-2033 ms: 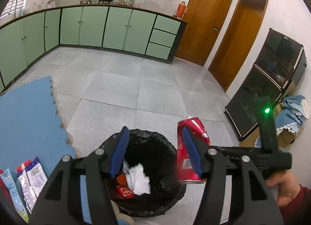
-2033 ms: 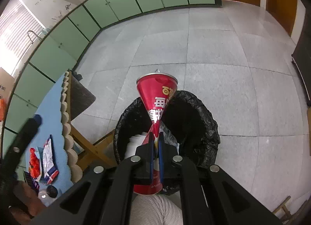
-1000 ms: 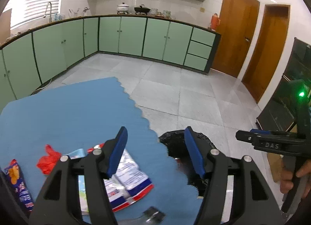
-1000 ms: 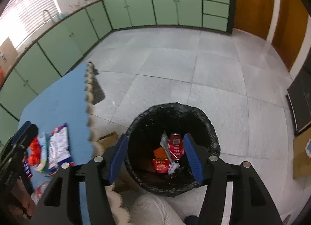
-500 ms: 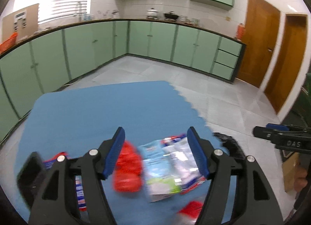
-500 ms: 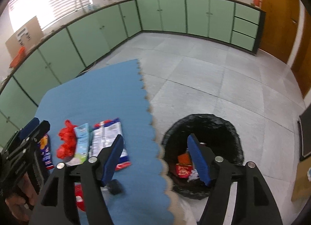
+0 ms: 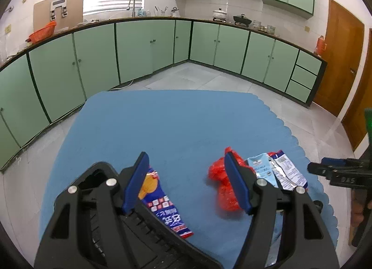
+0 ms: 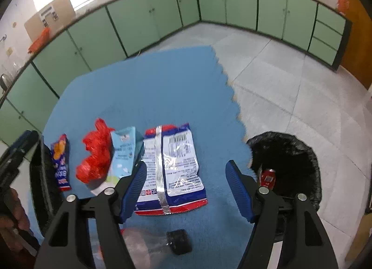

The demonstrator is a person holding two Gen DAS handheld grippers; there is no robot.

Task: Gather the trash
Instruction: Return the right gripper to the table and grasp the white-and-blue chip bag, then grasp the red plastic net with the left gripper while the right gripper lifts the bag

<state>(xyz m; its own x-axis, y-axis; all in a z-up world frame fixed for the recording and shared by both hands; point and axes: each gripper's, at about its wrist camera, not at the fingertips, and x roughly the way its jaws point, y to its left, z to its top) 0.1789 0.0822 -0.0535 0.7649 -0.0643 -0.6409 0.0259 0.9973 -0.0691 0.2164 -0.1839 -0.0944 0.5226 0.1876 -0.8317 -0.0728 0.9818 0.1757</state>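
My left gripper point(image 7: 187, 179) hangs over the blue table mat point(image 7: 176, 127) with its jaws spread wide and nothing between them. Below its left finger I see a narrow blue snack wrapper point(image 7: 162, 201) lying flat; by its right finger sits a crumpled red plastic bag point(image 7: 220, 183), apart from the wrapper.

My right gripper point(image 8: 186, 186) is likewise parted and empty. I find it above a large white-and-blue foil packet point(image 8: 173, 169), which lies flat with its silver seam running lengthwise. Just left of that packet is a light blue sachet point(image 8: 122, 155), touching or overlapping the red bag. The narrow wrapper is furthest left, near the left gripper's body.

At the near edge of the mat I note a black bottle cap point(image 8: 179, 241) on what looks like a clear plastic bottle; the view there is blurred.

Off the mat's scalloped right edge stands the bin lined with a black bag point(image 8: 300, 152). A red can point(image 8: 267, 177) lies inside it. Green cabinets point(image 7: 139, 46) line the far walls.
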